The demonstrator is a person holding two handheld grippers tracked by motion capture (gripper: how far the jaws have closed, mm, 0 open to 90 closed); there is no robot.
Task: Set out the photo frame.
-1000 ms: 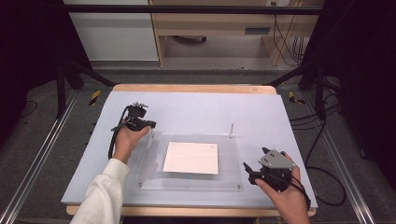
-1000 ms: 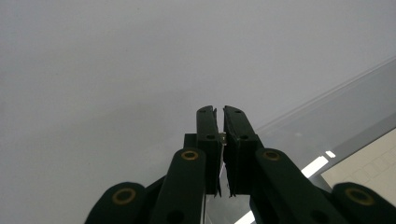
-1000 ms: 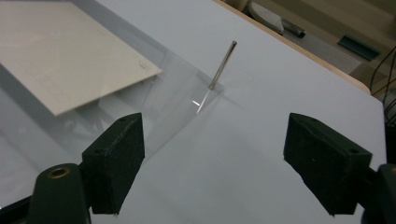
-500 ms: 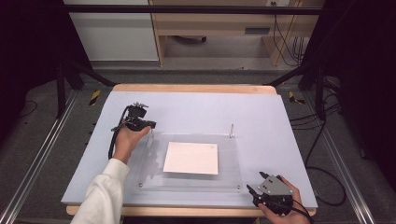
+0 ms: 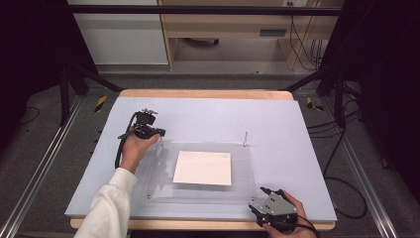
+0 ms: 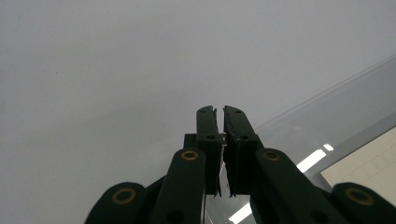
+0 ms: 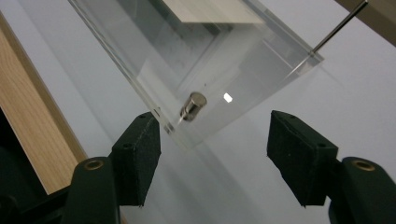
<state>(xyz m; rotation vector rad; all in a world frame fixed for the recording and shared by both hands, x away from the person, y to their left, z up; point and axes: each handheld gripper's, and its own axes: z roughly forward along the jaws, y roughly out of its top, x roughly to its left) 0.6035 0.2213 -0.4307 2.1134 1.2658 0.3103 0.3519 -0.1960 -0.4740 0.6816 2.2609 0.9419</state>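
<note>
Right now a clear acrylic plate (image 5: 203, 171) lies flat on the pale blue surface (image 5: 307, 148), with a white sheet (image 5: 203, 167) at its middle. A thin metal pin (image 5: 245, 138) stands upright at the plate's far right corner, and a short metal stud (image 7: 193, 106) sits in the plate's near right corner.

At the plate's far left corner is the left gripper (image 5: 157, 134), its fingers (image 6: 208, 135) pressed nearly together on a small metal piece at that corner; what exactly it is cannot be told.

Just off the plate's near right corner is the right gripper (image 5: 258, 199). Its fingers (image 7: 140, 156) stand wide apart and have just been closing and reopening slightly; the corner with the stud lies between them, and the left finger is just beside the plate's edge.
</note>
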